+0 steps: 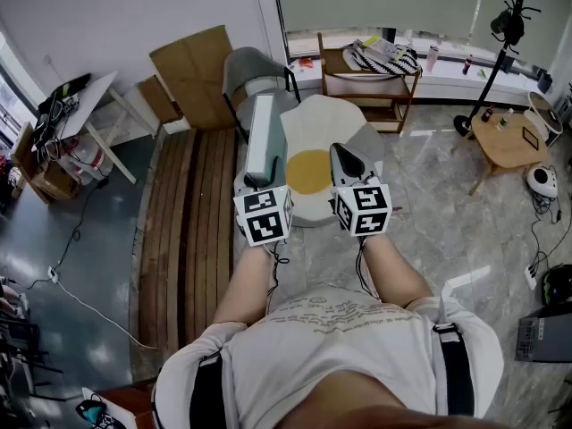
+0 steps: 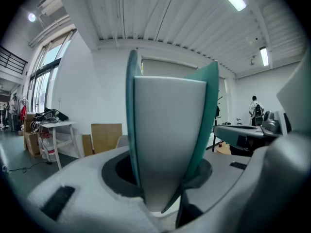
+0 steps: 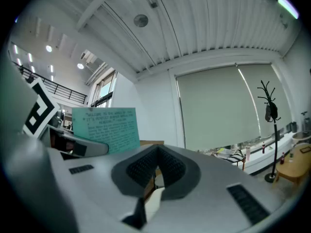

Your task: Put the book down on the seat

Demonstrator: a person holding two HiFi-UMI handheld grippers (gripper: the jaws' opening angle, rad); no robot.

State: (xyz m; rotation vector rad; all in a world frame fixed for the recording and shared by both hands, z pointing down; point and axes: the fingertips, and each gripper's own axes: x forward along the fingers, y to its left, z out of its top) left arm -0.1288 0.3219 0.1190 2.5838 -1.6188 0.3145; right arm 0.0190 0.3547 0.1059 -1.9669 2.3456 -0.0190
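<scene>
The book (image 1: 264, 139) has a teal cover and white page edges. It stands upright with my left gripper (image 1: 259, 180) shut on its lower end. In the left gripper view the book (image 2: 167, 135) fills the middle, wedged between the jaws of the left gripper (image 2: 163, 181). Just beyond and below it lies the seat (image 1: 320, 123), a white fried-egg-shaped cushion with a yellow centre. My right gripper (image 1: 345, 157) hovers over the seat's right half, shut and empty. The right gripper view shows the right gripper (image 3: 158, 153) with pads meeting, and the book (image 3: 105, 129) off to the left.
A slatted wooden platform (image 1: 189, 226) runs along the left. Cardboard sheets (image 1: 195, 71) and a grey chair (image 1: 248, 68) stand behind the seat. A wooden shelf (image 1: 371, 86), a round wooden table (image 1: 508, 141) and a coat stand (image 1: 506, 34) are at the right.
</scene>
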